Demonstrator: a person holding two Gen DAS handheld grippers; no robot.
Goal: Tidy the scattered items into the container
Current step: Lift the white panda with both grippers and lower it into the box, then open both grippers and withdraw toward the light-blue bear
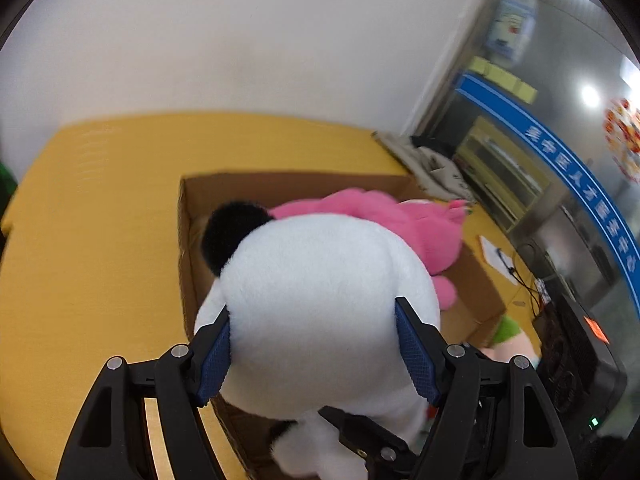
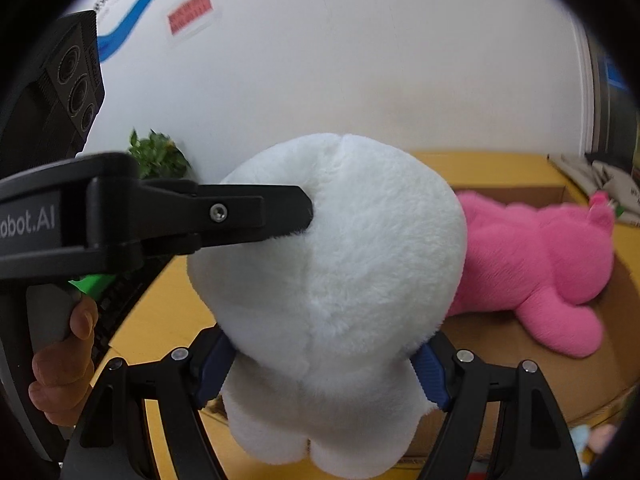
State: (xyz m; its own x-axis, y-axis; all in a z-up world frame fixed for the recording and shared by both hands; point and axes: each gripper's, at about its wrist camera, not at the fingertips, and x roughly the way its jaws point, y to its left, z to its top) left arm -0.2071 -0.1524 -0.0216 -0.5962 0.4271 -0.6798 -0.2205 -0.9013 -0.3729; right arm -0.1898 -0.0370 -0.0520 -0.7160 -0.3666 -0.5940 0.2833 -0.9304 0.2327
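On the yellow surface sits a cardboard box holding a pink plush; above the box, both tongs, left and right, grip 1 white plush.

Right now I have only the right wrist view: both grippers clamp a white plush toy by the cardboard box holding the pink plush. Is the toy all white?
Observer: No. The left wrist view shows a black ear on the white plush toy.
Operator: Anything left outside the box?
Observer: Yes, a green plush, partly hidden, sits by the near right corner of the cardboard box.
Operator: Anything else there?
Observer: A sheet of paper with a pen lies on the yellow table past the box's right wall.
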